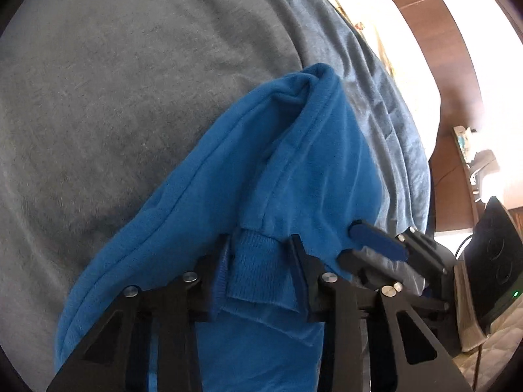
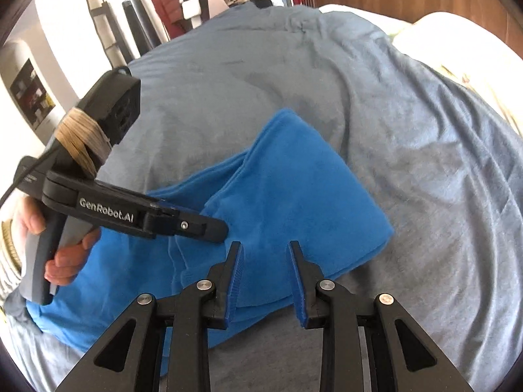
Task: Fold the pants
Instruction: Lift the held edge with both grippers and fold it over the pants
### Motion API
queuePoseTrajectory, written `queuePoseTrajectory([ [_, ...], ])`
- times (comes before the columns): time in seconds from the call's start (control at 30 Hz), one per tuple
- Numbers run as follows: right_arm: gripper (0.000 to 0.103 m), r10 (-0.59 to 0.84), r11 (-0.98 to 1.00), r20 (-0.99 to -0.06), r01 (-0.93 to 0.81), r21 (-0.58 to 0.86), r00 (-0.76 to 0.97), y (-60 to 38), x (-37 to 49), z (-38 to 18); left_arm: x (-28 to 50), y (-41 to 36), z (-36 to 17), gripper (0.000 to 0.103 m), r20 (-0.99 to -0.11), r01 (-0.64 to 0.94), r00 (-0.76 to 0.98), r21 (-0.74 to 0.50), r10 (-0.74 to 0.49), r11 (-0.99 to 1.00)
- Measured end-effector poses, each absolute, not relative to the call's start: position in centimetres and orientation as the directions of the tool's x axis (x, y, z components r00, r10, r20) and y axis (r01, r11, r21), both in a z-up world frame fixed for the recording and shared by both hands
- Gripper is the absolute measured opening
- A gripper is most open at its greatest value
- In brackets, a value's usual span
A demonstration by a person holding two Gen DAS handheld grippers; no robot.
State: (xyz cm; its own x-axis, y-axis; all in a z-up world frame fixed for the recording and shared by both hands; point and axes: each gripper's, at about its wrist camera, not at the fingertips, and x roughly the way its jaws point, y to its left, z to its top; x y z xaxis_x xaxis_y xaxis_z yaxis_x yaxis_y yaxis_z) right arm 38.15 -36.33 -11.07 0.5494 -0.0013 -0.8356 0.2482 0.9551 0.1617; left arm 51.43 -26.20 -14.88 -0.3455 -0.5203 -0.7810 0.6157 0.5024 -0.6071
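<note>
Left wrist view shows your left hand-held gripper (image 1: 261, 254) clamped on the pants (image 1: 228, 170) cuff beside your right hand-held gripper (image 2: 264, 254), fingers apart over the fold; next, carry the cuff across.

Bare blanket (image 2: 376, 104) lies open beyond the pants (image 2: 294, 189); the left tool (image 2: 209, 228) crowds their near-left side.

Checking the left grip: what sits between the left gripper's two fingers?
The blue fleece pants' ribbed cuff, seen in the left wrist view between the left gripper's fingers.
</note>
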Motion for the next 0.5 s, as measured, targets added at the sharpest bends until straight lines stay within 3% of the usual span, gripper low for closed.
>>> queuePoseTrajectory([
  [0.2, 0.029, 0.030, 0.965, -0.838, 0.203, 0.167, 0.545, -35.4, 37.8, -11.1, 50.1, -25.4, -10.8, 0.018, -0.800, 0.704, -0.254, -0.538, -0.543, 0.463],
  [0.37, 0.029, 0.069, 0.968, -0.820, 0.162, 0.194, 0.568, -34.1, 37.9, -10.3, 50.8, -24.7, -8.0, 0.017, -0.821, 0.761, -0.165, -0.458, -0.546, 0.459],
  [0.5, 0.029, 0.105, 0.957, -0.819, 0.166, 0.237, 0.564, -33.6, 39.0, -10.8, 52.9, -24.0, -9.8, 0.017, -0.830, 0.717, -0.191, -0.483, -0.525, 0.502],
])
